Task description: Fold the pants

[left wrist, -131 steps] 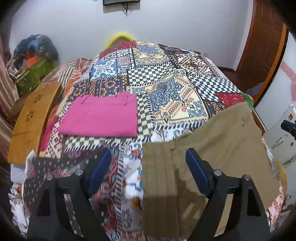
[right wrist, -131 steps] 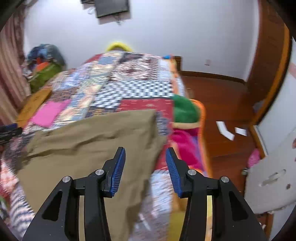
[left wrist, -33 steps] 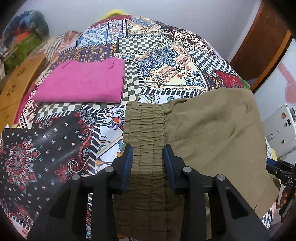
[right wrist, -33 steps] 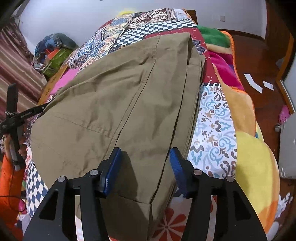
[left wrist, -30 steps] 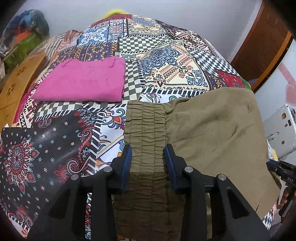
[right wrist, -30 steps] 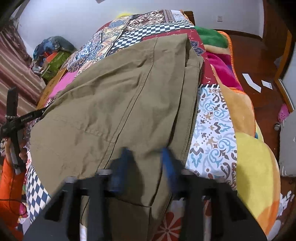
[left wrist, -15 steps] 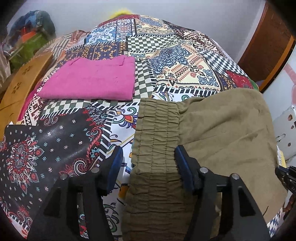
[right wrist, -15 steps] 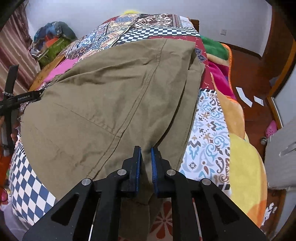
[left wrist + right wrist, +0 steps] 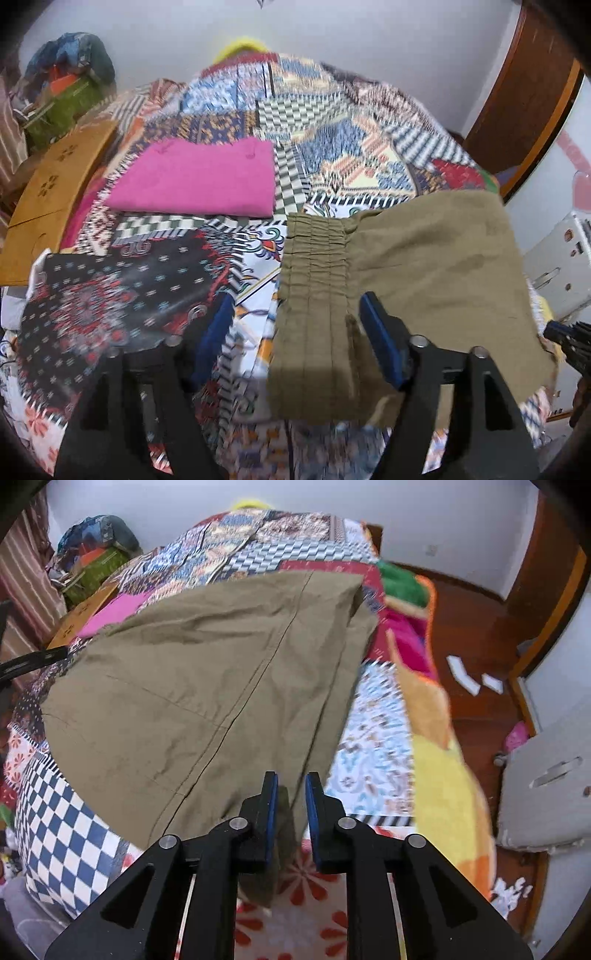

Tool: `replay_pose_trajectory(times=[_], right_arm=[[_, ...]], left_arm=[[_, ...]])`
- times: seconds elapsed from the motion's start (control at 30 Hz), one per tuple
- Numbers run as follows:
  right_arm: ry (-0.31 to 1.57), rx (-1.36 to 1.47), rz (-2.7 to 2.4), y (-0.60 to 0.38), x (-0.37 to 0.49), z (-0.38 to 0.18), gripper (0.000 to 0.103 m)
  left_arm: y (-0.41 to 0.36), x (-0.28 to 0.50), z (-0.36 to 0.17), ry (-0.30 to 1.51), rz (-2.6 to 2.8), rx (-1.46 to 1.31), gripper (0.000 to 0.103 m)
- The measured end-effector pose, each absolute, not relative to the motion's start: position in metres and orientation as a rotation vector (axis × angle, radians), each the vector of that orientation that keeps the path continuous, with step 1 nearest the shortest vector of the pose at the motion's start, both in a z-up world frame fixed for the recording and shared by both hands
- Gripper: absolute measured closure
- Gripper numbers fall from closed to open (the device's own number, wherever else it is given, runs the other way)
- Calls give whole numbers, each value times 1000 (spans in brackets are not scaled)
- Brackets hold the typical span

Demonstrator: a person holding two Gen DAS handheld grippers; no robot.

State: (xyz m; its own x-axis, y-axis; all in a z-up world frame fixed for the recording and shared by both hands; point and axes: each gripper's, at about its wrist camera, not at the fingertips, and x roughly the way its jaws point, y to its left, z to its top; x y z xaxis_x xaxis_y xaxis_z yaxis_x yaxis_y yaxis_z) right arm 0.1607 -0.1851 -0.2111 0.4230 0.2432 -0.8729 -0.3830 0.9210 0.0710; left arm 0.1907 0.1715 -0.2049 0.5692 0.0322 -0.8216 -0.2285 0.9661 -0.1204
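Olive-brown pants (image 9: 406,266) lie folded on the patchwork bedspread (image 9: 332,122), with the elastic waistband (image 9: 314,280) toward the left wrist view. My left gripper (image 9: 295,332) is open, its jaws wide apart on either side of the waistband's near end, above the cloth. In the right wrist view the pants (image 9: 207,679) spread across the bed's near corner. My right gripper (image 9: 288,805) has its jaws slightly apart, with the near hem of the pants lying between them.
A folded pink garment (image 9: 195,181) lies further up the bed. A wooden board (image 9: 51,192) leans at the left edge. Coloured bags (image 9: 96,565) sit in the far corner. Wooden floor (image 9: 472,635) with paper scraps and a white appliance (image 9: 546,775) lie to the right.
My left gripper has opened wide, let go of the waistband and pulled back. My right gripper's jaws, shut on the hem half a second ago, have parted slightly.
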Motion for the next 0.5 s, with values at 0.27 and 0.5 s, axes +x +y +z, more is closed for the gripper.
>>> replay_pose_trajectory(times=[0.27,0.5], right_arm=[[899,-151,443,-164,145,-163,58],[886,-179,506,-124,146,-176,56]], left_arm=[[171,135,-193,955,114,-348,8],[158,120,-227,1028,40,-532,7]])
